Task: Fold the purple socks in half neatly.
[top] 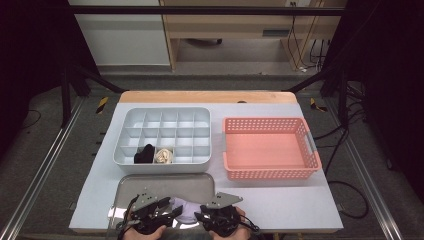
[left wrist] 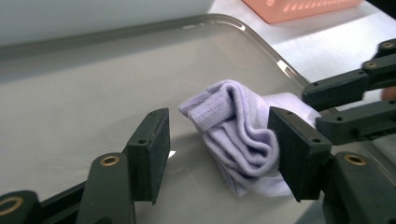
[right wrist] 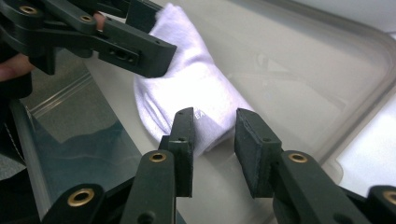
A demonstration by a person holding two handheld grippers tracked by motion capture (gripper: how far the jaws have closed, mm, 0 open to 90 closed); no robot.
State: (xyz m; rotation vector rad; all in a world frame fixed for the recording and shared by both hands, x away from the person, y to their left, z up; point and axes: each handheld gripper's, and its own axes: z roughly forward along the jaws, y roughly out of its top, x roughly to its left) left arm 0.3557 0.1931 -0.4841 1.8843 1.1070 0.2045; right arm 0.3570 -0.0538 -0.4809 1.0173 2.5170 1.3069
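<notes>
A lilac sock (left wrist: 233, 135) lies bunched up on the grey metal tray (left wrist: 93, 88) at the table's near edge; it is also visible as the sock (top: 186, 207) in the high view. My left gripper (left wrist: 224, 154) stands open around it: the right pad (left wrist: 299, 149) is against the fabric and the left pad is apart from it. My right gripper (right wrist: 212, 154) faces it from the other side, open with a narrow gap. The sock's (right wrist: 187, 88) end lies just behind the right gripper's left pad (right wrist: 184, 149), unpinched. In the high view, the left gripper (top: 170, 209) and right gripper (top: 202, 216) flank the sock.
Behind the tray stands a white compartment box (top: 162, 116) holding a rolled black sock (top: 145, 154) and a cream one (top: 164, 156) in its front row. A pink slotted basket (top: 270, 147) sits to its right. The tray's raised rim (right wrist: 355, 93) curves close to the grippers.
</notes>
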